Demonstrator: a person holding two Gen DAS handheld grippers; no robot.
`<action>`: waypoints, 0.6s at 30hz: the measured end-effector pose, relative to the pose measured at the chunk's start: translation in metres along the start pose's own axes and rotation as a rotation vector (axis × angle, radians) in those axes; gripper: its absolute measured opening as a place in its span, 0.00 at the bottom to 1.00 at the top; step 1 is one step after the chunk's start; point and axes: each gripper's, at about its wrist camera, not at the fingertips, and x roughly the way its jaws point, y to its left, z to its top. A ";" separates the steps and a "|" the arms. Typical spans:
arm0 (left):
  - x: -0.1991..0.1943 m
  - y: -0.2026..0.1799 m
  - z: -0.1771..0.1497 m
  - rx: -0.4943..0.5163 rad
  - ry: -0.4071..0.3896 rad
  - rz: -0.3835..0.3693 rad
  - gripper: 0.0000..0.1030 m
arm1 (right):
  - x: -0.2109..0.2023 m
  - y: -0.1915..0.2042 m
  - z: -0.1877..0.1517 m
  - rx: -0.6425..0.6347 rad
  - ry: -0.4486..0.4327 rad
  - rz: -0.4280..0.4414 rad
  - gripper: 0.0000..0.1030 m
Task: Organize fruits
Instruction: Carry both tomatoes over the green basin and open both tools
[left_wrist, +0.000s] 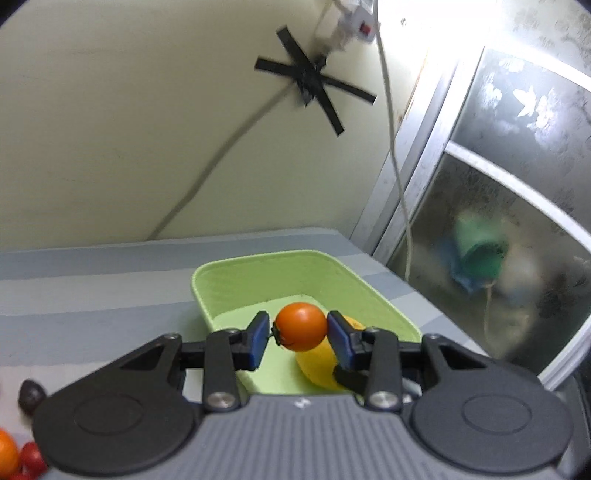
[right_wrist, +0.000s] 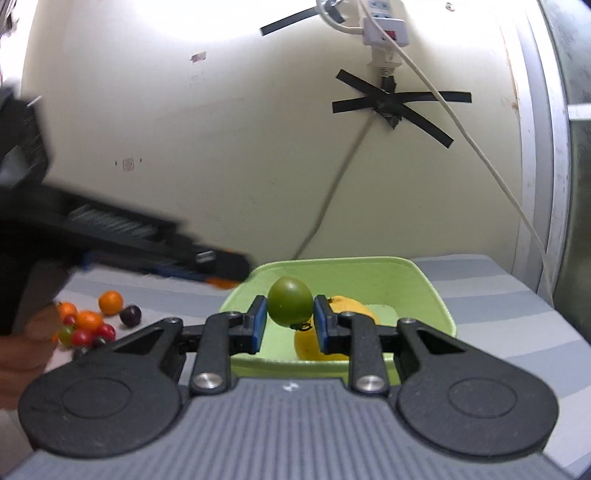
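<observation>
2 grippers over green tray (left_wrist: 236, 273), left gripper (left_wrist: 297, 334) clamping orange tomato (left_wrist: 301, 326), right gripper (right_wrist: 288, 322) clamping green tomato (right_wrist: 289, 301)

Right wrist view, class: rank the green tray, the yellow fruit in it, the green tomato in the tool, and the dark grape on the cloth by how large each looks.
1. green tray
2. yellow fruit, partly hidden
3. green tomato, nearer the camera, so its rank against the yellow fruit is unsure
4. dark grape

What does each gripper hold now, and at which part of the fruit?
The left gripper pinches a small round orange tomato across its sides. The right gripper pinches a small round green tomato across its sides, stem end down.
</observation>
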 end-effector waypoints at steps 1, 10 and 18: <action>0.005 0.000 -0.001 -0.003 0.009 0.006 0.34 | 0.002 0.003 -0.002 -0.019 0.001 -0.005 0.30; 0.011 0.014 -0.007 -0.067 0.024 0.012 0.43 | -0.005 -0.005 -0.002 0.006 -0.020 -0.025 0.49; -0.098 0.044 -0.012 -0.114 -0.182 0.053 0.43 | -0.019 -0.011 -0.001 0.049 -0.122 -0.101 0.49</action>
